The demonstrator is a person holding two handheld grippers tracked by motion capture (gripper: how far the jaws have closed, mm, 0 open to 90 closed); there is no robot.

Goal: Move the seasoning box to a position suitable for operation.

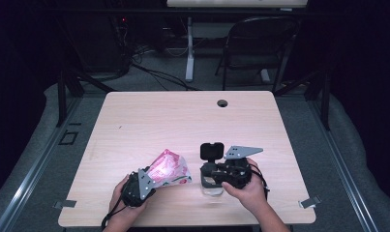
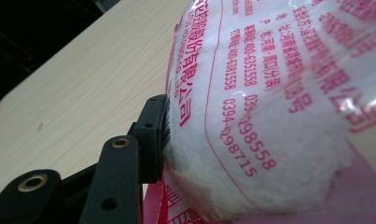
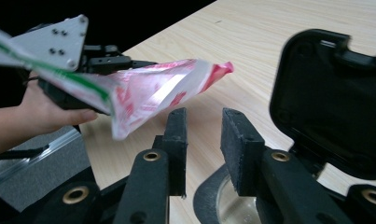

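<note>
My left gripper [image 1: 155, 178] is shut on a plastic bag [image 1: 169, 166] printed in pink and red, held tilted above the table's front. In the left gripper view one black finger [image 2: 153, 135] presses into the bag [image 2: 279, 102], which is packed with white fluffy stuff; the other jaw is hidden behind it. My right gripper [image 3: 204, 135] stands open with nothing between its pads, right over a clear jar [image 3: 223, 203] whose black hinged lid [image 3: 330, 102] stands flipped up. The jar [image 1: 212, 190] and its lid [image 1: 212, 151] sit at the front middle, beside my right gripper [image 1: 208, 176].
The light wooden table [image 1: 183, 121] has a round cable hole [image 1: 222, 103] near its far edge. A folding chair [image 1: 260, 43] and cables stand on the floor behind it. Both hands come in from the near edge.
</note>
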